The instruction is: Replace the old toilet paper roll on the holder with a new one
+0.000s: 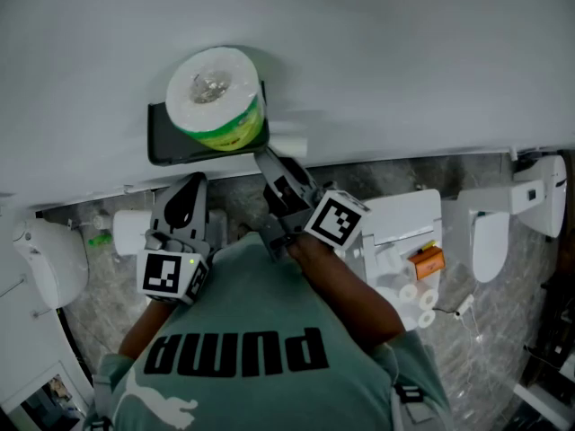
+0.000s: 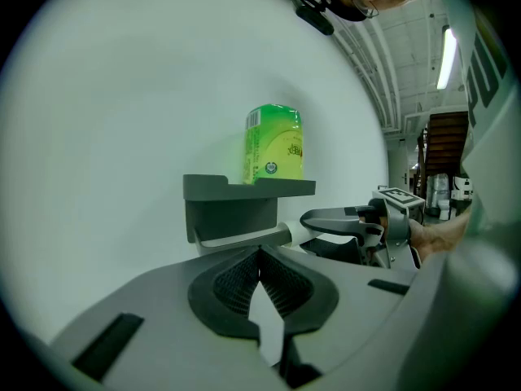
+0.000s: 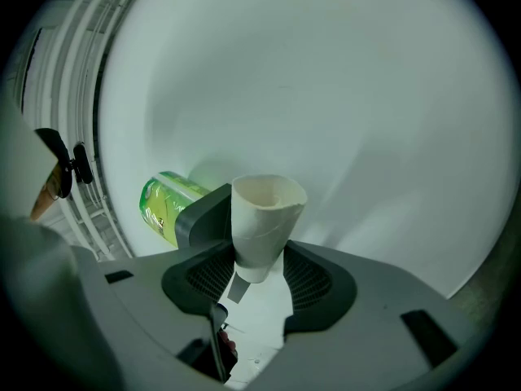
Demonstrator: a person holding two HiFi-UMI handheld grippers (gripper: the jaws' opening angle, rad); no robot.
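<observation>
Now pinching the cardboard tube (image 3: 267, 218) in the right gripper (image 3: 259, 261) at the holder's (image 1: 171, 146) right edge, bare wall (image 1: 413, 52) beyond; hovering the left gripper (image 2: 260, 255), jaws pressed together, below the front edge.

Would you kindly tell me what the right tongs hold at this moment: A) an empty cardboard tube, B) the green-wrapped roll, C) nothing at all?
A: the right tongs pinch the bare cardboard tube, while the green-wrapped roll sits on the holder.
</observation>
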